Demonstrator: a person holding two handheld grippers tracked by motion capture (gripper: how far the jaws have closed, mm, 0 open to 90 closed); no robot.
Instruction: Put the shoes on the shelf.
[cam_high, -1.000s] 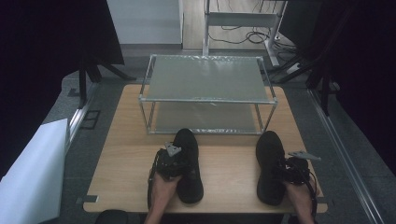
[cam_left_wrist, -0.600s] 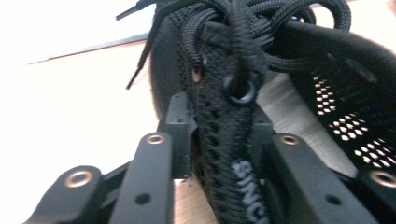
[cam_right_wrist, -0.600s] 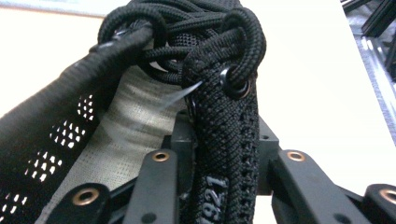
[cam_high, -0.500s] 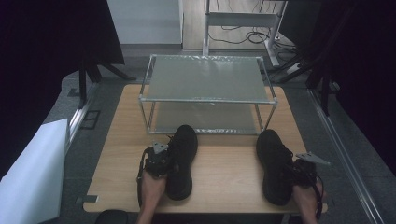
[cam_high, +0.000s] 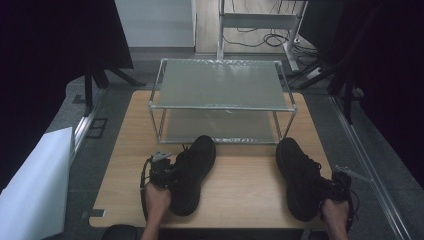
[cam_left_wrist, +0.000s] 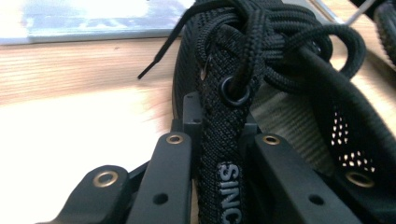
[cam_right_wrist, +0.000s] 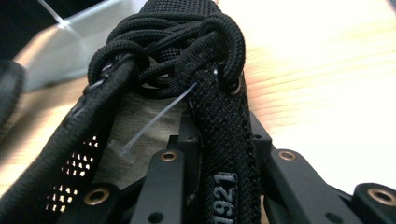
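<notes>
Two black lace-up shoes lie on the wooden table in front of a metal shelf rack. The left shoe angles toward the rack; my left gripper is shut on its collar edge, which carries white lettering. The right shoe lies near the table's right edge, and my right gripper is shut on its collar edge. A clear plastic tag tie sticks out by the laces of the right shoe. A hand holds each gripper at the table's near edge.
The two-tier rack with frosted shelves stands at the table's far half. A white board leans at the left below table level. Metal rails run along the floor to the right, with cables and a frame behind the rack.
Both grippers and their shoes have slid toward the near edge of the table. The left shoe has also shifted left and turned more slanted.
</notes>
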